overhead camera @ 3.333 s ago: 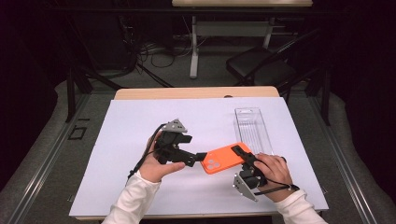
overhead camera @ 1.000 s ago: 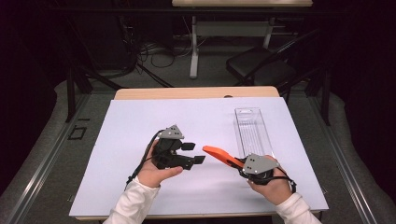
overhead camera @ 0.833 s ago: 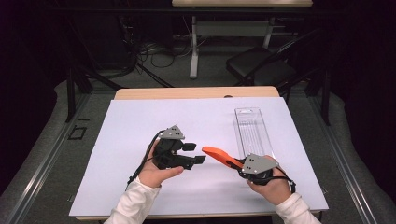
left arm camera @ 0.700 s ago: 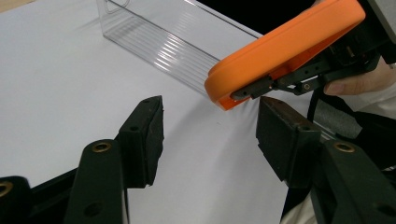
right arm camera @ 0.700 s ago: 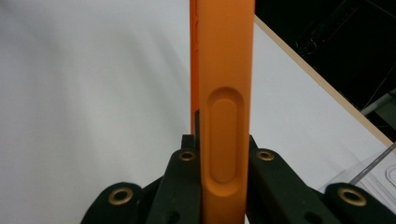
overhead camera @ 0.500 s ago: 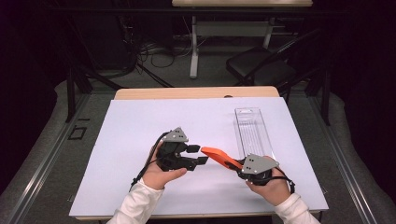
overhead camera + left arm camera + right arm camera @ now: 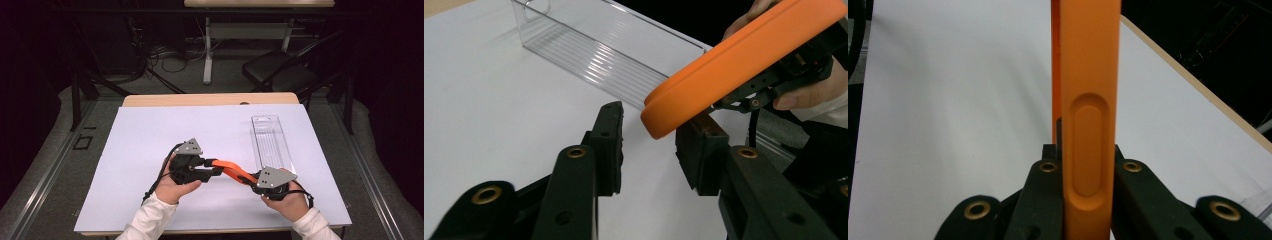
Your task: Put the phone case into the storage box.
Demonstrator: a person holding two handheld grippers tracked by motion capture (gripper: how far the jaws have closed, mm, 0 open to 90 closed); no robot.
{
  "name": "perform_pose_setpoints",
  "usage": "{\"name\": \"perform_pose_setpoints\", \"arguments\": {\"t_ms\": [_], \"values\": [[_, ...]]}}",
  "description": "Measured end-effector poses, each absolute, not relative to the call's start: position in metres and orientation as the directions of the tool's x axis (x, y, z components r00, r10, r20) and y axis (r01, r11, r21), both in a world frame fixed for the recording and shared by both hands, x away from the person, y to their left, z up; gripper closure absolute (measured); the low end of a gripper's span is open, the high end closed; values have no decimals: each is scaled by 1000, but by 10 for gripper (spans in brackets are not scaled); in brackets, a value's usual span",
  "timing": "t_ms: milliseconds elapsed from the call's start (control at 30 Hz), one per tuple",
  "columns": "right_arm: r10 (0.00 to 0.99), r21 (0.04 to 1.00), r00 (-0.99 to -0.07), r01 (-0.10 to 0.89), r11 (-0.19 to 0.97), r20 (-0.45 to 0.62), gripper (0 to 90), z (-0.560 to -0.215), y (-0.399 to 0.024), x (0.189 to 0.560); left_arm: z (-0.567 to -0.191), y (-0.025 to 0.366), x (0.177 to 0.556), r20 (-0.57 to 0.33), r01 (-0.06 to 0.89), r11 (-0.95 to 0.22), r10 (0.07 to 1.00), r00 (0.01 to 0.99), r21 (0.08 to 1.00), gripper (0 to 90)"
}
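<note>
An orange phone case [image 7: 231, 170] is held edge-up above the white table cover, my right gripper [image 7: 252, 179] shut on its near end. In the right gripper view the case [image 7: 1088, 75] rises straight from between the jaws of the right gripper [image 7: 1088, 152]. My left gripper [image 7: 216, 169] sits at the case's far end. Its jaws have just been closing. In the left gripper view the case's rounded tip [image 7: 684, 105] hangs just above the gap of the left gripper [image 7: 649, 147], over the right pad [image 7: 696, 150]. A gap still separates the pads, and they do not press on the case.
A long clear plastic tray [image 7: 272, 142] lies on the white cover [image 7: 150, 135] to the right, just beyond the right hand; the tray [image 7: 594, 55] also shows behind the case. The wooden table edge [image 7: 210, 99] runs along the far side. A dark chair [image 7: 280, 75] stands beyond.
The left gripper has shifted right to the case's free end and its jaws have narrowed. The right gripper and case have stayed put over the last second.
</note>
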State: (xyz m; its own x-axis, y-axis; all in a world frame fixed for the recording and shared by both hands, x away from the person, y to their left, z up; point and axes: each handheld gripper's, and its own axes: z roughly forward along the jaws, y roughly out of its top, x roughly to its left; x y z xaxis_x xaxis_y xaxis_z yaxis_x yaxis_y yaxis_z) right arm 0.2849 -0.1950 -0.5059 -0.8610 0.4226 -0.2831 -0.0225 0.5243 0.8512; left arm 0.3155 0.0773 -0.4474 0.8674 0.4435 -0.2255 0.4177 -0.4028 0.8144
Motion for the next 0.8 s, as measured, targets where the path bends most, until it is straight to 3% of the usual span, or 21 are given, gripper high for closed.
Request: {"name": "perform_pose_setpoints", "arguments": {"t_ms": [233, 800], "values": [[417, 854, -866, -21, 519, -275, 873, -507, -194, 285, -447, 78, 315, -241, 425, -395, 436, 867, 814, 723], [403, 864, -875, -31, 503, -266, 873, -507, -194, 285, -448, 79, 314, -323, 489, -343, 439, 838, 802, 798]]}}
